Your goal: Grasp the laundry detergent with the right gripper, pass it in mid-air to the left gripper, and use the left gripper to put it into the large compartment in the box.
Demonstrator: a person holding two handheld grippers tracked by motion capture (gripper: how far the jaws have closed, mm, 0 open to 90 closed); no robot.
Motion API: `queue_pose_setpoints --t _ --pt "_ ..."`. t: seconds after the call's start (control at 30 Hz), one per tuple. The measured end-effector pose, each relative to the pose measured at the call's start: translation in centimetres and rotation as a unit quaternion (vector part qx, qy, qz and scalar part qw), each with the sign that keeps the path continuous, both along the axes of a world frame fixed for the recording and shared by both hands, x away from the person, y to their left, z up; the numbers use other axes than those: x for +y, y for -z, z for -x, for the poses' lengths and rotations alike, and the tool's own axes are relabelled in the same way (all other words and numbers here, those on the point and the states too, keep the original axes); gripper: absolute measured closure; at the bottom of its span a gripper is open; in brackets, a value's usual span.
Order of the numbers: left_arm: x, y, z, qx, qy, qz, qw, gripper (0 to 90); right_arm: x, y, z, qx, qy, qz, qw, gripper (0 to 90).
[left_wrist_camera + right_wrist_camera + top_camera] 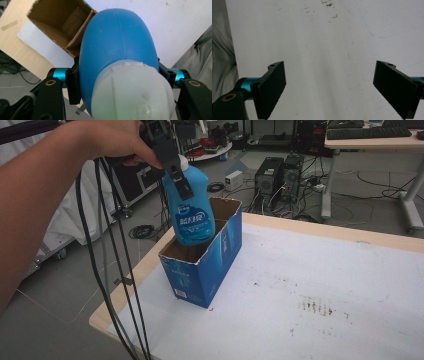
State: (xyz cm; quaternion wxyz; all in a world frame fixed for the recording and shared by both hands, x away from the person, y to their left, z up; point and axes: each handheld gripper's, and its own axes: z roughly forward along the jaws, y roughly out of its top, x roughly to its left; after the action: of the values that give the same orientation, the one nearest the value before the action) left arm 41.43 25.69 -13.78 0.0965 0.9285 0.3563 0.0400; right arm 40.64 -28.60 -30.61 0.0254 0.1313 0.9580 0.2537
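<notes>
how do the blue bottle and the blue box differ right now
The blue bottle is rounded, glossy plastic with a white cap; the blue box is square-edged cardboard with a brown inside. The bottle is closed and hangs in the air, clamped in the left gripper, tilted, its base at the box's open top; the box stands open on the white table. Both are blue with printed labels.

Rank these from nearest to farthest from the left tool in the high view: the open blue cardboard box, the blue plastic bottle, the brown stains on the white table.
1. Blue plastic bottle, clamped in the left tool.
2. Open blue cardboard box, just below at the table's left edge.
3. Brown stains, far right on the white table.
</notes>
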Motion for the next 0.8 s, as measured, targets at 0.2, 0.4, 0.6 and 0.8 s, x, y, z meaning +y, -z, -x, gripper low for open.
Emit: queue_pose_setpoints --t 0.2,0.4,0.6,0.8 --pt "0.1 1.9 -0.3 0.005 0.005 -0.005 1.0000 37.9 0.0 0.1 0.0 0.002 0.001 0.003 1.0000 10.7" --pt "0.2 3.9 -0.5 0.008 0.010 -0.007 0.9999 37.9 0.0 0.5 0.0 0.005 0.000 0.004 1.0000 10.7" --pt "0.3 6.5 -0.8 0.019 0.017 -0.013 0.9996 37.9 0.0 0.7 -0.1 0.007 0.001 0.006 1.0000 10.6" --pt "0.5 8.7 -0.8 0.027 0.023 -0.017 0.9992 37.9 0.1 0.8 -0.1 0.009 0.001 0.008 0.9999 10.7"
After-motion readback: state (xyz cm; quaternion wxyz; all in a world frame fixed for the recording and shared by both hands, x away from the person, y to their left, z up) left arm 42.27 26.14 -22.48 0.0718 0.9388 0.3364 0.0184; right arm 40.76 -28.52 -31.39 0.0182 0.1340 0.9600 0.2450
